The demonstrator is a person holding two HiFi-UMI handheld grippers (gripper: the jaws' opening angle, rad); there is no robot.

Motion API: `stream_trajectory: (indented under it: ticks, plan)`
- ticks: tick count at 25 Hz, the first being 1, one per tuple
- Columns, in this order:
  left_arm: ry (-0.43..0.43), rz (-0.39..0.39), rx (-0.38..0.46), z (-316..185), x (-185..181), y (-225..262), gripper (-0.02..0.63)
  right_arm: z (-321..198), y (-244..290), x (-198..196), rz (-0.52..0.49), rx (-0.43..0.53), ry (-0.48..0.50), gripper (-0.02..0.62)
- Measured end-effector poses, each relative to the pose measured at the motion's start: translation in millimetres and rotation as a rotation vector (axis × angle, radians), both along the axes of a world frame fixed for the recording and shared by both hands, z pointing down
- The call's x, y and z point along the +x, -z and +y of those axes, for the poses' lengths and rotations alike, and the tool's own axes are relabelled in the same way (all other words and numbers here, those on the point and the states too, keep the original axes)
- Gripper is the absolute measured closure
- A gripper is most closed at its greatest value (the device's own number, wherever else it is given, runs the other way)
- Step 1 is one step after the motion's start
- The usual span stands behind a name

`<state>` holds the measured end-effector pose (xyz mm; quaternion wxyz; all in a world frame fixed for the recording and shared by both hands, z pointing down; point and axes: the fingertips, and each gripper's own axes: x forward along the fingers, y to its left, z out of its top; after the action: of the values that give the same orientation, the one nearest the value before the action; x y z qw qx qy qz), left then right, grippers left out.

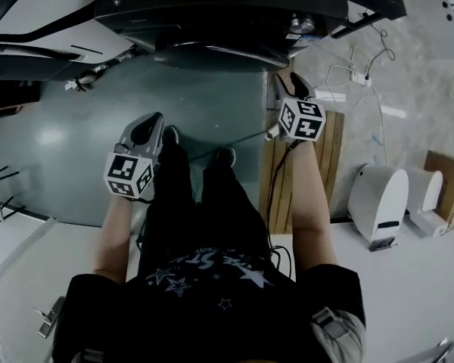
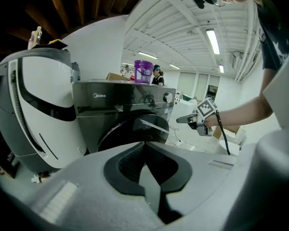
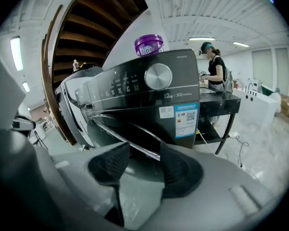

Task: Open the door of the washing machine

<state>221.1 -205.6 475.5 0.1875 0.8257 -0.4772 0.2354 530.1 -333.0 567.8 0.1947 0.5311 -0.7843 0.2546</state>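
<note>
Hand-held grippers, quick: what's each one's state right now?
Left hand-held gripper: shut, holding nothing.
Right hand-held gripper: open, holding nothing, facing the washing machine door.

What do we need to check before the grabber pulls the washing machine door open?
1. Jaws of the right gripper apart: ok.
2. Aimed at the door: ok, its rim shows between the jaws in the right gripper view.
3. Jaws touching the rim: cannot tell.
4. The left gripper held back from the door: ok, jaws together, nothing in them.
5. Shoes out of the door's path: cannot tell.
</note>
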Motion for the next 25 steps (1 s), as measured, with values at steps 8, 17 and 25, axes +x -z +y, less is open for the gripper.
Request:
stream_trajectory:
  ticks: [8,17,25]
  plan:
    - [0.086,0.001,-0.066,18.8,-10.4,-39.2,0.595,-48.7,-48.9,0.0,0.124,0.013,0.097,0.394]
    - [0.052,0.004,-0.125,18.2,-2.2,-62.2,0.595,-72.6,-68.7,-8.0,0.239,0.021,0.234,0.394]
    - [-0.026,0.022,-0.119,-4.8,-4.1,-65.4,0.595,-65.9,-66.9,-12.1,0.261,-0.017,0.189,0.397]
